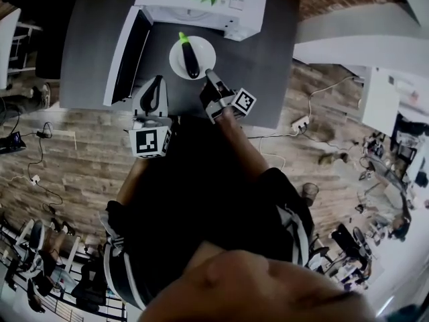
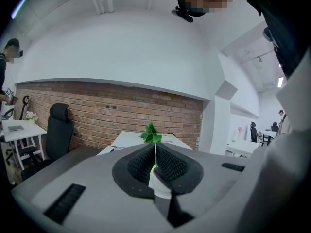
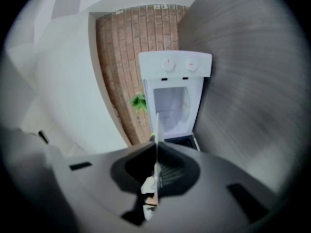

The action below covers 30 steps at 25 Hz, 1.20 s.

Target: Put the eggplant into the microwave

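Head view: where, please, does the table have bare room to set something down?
Bare table lies right of the plate and left of the microwave door. Crowded between door and plate: left tongs there, right tongs on the plate's rim.

dark eggplant (image 1: 191, 57) on plate (image 1: 177, 63); microwave (image 1: 194, 12) open

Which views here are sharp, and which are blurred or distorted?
Head view: strong fisheye bend, eggplant on its plate sharp, bottom edge out of focus. Left gripper view: crisp, evenly lit. Right gripper view: smeared throughout, rolled sideways, microwave soft.
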Tool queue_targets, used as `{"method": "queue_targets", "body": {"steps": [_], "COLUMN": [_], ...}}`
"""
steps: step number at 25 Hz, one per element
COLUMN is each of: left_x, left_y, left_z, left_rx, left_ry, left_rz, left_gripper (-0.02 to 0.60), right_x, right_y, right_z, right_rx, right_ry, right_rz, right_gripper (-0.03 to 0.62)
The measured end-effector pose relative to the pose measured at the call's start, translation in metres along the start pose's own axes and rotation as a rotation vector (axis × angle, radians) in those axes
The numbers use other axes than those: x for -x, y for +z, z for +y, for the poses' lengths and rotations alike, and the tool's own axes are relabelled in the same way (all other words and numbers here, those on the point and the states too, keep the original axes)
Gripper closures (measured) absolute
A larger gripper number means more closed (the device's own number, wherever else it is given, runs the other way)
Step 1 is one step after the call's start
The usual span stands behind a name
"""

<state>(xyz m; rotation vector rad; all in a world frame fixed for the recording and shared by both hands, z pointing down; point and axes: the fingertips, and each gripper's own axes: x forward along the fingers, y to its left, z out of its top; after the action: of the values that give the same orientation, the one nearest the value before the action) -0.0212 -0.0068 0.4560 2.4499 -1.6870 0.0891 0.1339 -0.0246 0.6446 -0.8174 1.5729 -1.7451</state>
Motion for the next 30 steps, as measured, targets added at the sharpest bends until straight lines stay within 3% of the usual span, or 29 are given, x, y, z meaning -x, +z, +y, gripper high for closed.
{"method": "queue_targets", "body": {"steps": [12, 30], "left_x": [-0.055, -0.086], "left_y": [0.01, 0.003], "left_z": [0.032, 0.066], "left_rx": [0.0, 0.008], "left_ry": [-0.093, -0.097], "left_rz": [0.014, 0.053], "left_gripper": [0.535, 0.535], "right_x": [-0.042, -0.093], "right_y": [0.016, 0.053], "right_z": [-0.017, -0.082], "right_rx": [0.028, 0.048], "right_ry": [0.0, -0.071], "right_rz": [-0.075, -0.139], "right_gripper": [0.558, 0.559]}}
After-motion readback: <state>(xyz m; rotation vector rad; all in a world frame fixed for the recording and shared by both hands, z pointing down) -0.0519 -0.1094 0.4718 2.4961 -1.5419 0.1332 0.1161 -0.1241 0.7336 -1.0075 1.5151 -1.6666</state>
